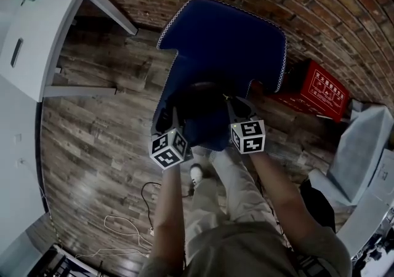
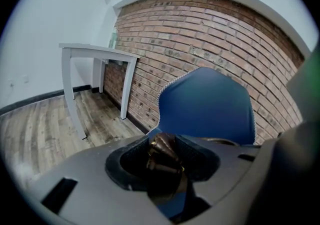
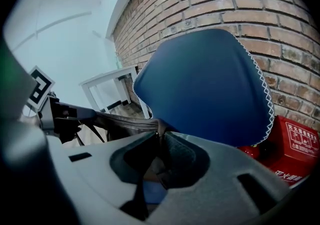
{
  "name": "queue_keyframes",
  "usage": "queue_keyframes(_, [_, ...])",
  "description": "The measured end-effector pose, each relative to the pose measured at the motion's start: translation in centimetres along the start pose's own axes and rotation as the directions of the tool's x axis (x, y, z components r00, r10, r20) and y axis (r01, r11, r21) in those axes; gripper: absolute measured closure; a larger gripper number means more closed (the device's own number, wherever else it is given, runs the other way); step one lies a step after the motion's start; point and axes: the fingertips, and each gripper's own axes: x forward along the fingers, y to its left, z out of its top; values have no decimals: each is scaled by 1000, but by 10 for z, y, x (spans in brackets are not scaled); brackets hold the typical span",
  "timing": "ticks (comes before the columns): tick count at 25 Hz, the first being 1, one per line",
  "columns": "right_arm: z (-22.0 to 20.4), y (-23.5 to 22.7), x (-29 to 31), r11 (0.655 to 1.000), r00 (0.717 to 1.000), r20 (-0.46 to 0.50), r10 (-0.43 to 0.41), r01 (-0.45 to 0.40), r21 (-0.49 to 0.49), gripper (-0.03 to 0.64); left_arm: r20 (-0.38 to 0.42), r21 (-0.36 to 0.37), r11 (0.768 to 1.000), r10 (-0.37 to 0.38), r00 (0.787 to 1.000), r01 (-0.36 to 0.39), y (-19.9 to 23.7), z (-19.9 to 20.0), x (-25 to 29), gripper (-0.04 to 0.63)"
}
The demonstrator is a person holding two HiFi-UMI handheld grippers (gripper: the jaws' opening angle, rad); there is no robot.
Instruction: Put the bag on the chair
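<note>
- Lowering the bag (image 1: 200, 98) evenly is the step; it hangs just ahead of the jaws, over the chair (image 1: 228, 36).
- The left hand-held gripper (image 1: 174, 116) pinches bunched leather; the right hand-held gripper (image 1: 234, 106) clamps narrowly on the bag's top edge.
- Hold both level, and release only once the seat below carries the weight.

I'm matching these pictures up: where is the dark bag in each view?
Head view: bag at centre, over the blue chair.
Left gripper view: lower centre, bunched in the left claw.
Right gripper view: stretching left from the right claw.
Shared landmark: the blue chair.
</note>
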Motion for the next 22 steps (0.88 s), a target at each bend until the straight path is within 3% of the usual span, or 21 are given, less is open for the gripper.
queue_keyframes(8, [1,-2,-2,1000,1000,-11,-17,17,7,565,-22,7,1000,17,1000,-17,1,-2,-1,440])
queue_keyframes(11, [9,0,-7,1000,1000,9,-12,11,24,464,-35,7,1000,25,999,-25,2,-2,-5,425])
queue_keyframes(13, [13,2,-11,1000,1000,17,-10,10,21,413,-27,10,1000,9,1000,-9,-1,1,-10,372])
queue_keyframes(17, [20,3,-24,1000,999,28,-22,22,5,413,-5,14,1000,-19,1000,19,-6,11,-22,321])
queue_keyframes(22, [25,9,-47,999,998,44,-39,39,1,413,12,11,999,-46,999,46,-13,21,-45,319])
